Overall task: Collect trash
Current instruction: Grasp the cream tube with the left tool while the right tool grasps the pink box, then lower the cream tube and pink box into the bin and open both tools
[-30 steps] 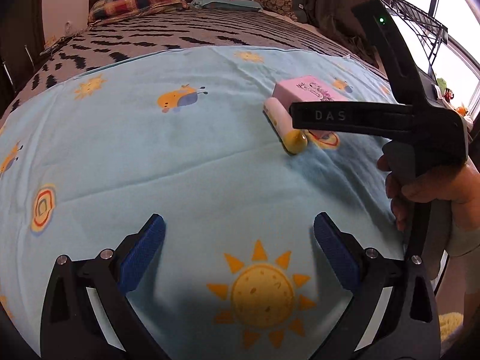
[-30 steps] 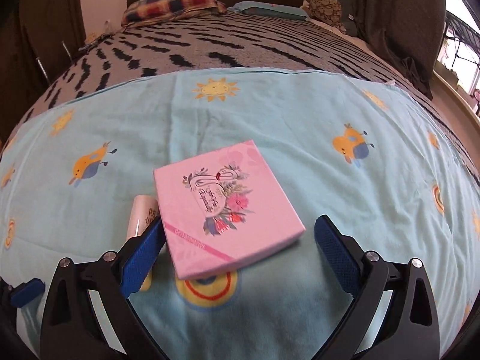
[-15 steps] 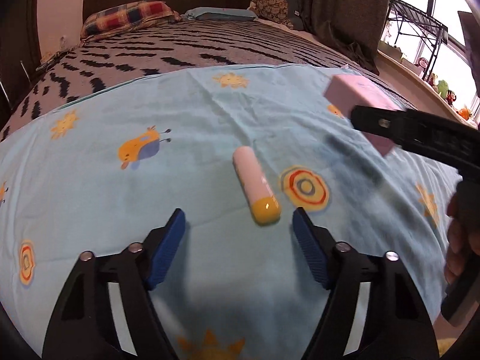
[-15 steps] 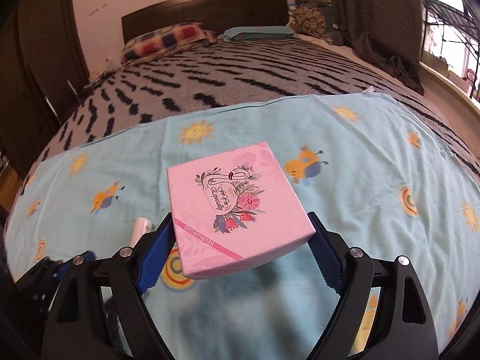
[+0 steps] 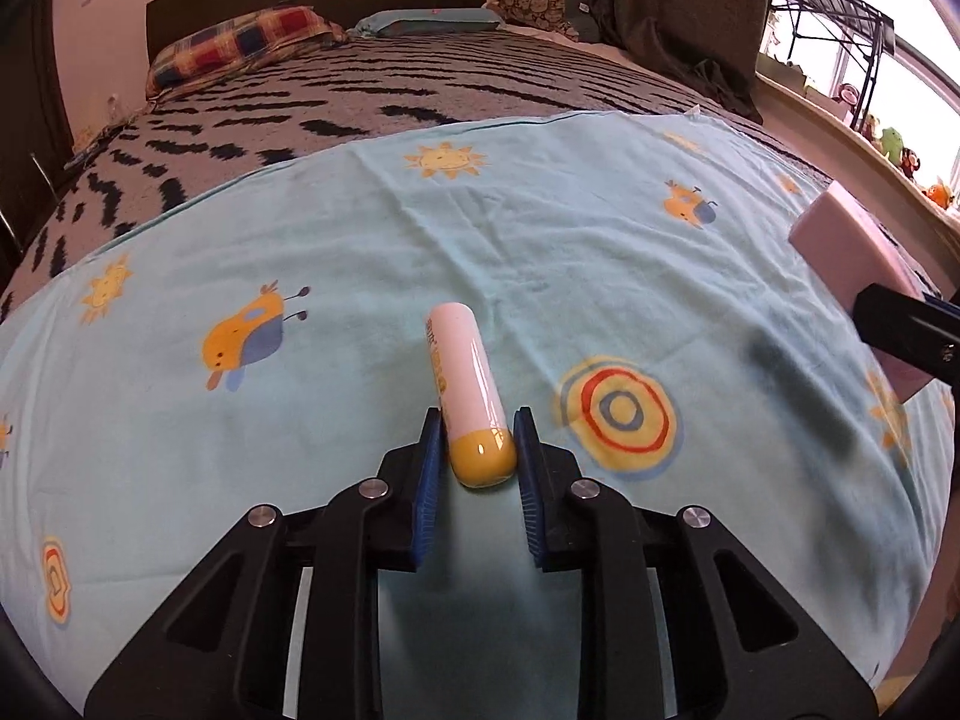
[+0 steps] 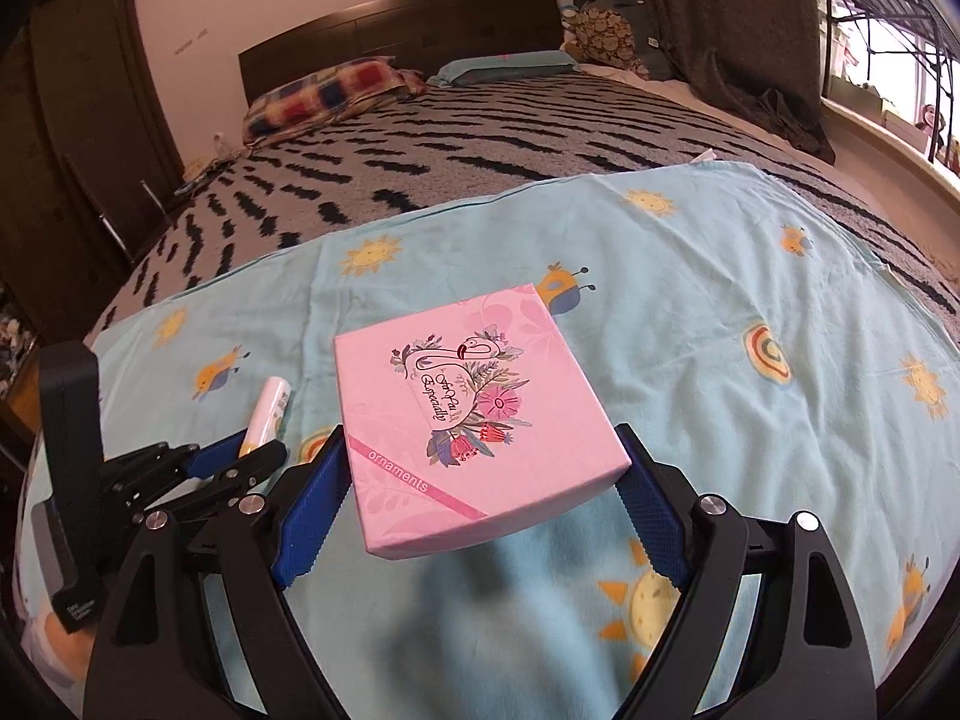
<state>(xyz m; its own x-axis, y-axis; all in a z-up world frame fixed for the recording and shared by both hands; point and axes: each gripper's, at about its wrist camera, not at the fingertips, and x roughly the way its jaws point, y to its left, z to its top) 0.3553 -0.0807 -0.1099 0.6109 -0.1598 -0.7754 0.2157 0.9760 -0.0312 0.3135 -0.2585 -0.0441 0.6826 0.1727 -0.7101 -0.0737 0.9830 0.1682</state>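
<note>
Pink box (image 6: 468,414) (one) gripped, one yellow-capped tube (image 5: 468,396) pinched

A small cylindrical plastic tube (image 5: 467,387), white along its body with a rounded yellow cap, lies flat on the bed, its yellow end pinched between the blue pads of the left gripper (image 5: 477,450) and its white end pointing away. A flat square pink cardboard box (image 6: 474,414), printed with a flamingo, flowers and "ornaments", sits level between the right gripper (image 6: 480,501)'s pads, raised off the bed.
</note>
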